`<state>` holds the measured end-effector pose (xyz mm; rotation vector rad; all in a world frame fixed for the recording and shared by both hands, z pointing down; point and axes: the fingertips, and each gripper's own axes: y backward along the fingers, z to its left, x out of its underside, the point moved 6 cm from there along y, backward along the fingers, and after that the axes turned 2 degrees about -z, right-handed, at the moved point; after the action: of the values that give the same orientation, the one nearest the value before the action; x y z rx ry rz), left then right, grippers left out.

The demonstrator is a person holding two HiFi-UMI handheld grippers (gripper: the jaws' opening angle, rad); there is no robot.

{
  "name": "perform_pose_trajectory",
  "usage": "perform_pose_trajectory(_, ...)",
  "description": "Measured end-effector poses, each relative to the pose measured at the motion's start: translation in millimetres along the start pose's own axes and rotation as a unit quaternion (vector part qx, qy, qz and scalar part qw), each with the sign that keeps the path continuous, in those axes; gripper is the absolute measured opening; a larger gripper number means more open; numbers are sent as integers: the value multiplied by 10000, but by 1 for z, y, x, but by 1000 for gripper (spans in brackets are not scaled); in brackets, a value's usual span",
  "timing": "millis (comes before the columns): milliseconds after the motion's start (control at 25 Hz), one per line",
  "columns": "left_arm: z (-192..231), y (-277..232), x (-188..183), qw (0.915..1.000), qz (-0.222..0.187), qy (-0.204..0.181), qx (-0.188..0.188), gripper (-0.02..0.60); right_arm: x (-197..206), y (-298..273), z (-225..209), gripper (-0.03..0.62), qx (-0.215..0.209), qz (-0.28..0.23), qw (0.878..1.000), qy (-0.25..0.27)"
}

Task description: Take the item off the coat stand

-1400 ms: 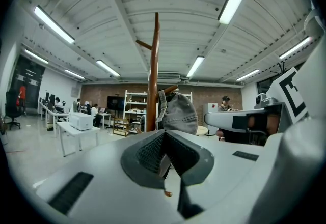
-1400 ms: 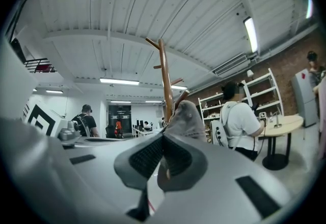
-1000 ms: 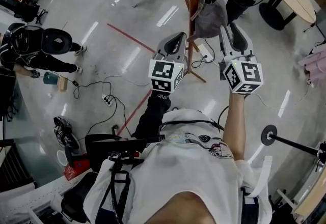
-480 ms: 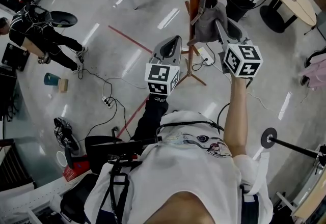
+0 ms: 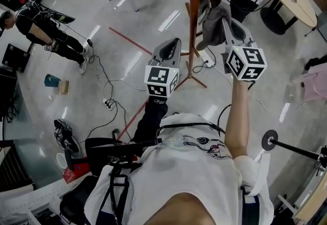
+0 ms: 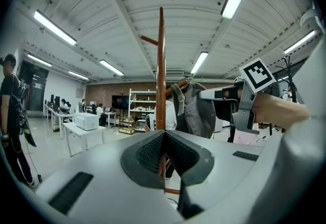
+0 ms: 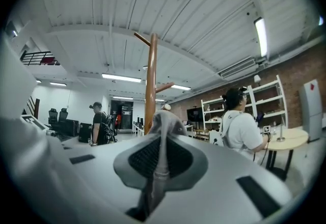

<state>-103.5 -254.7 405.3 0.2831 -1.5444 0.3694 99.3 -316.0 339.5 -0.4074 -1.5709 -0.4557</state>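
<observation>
Head view: right arm's stretched forward, right gripper (image 5: 225, 20) at the grey garment (image 5: 212, 18) hanging on the coat stand (image 5: 194, 24); left gripper (image 5: 172, 45) sits lower, near the pole. Left gripper view: jaws together, empty. Right gripper view: jaws closing on a fabric fold. Looks like the grab step; next it probably needs lifting off the peg.

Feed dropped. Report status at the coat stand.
Right gripper closing, grey fabric item pinched between jaws. Left gripper shut, empty. Item hangs on brown wooden coat stand. Nothing blocking.
</observation>
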Motion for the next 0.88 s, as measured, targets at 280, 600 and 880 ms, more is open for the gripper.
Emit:
perform_pose_trajectory(280,-3,-2,-1,10000,-7,9,15,5,-26,13,-17,17,307,-387,9988,73)
perform_pose_trajectory(600,-4,-2,-4,10000,-38,43,72,5,-33,43,-32,17,647,-443,9968,123)
perform_pose_trajectory(880,0,4,-17,9998,-202,36,-57,5,-18,81,-43,17,1018,-231,9945,120)
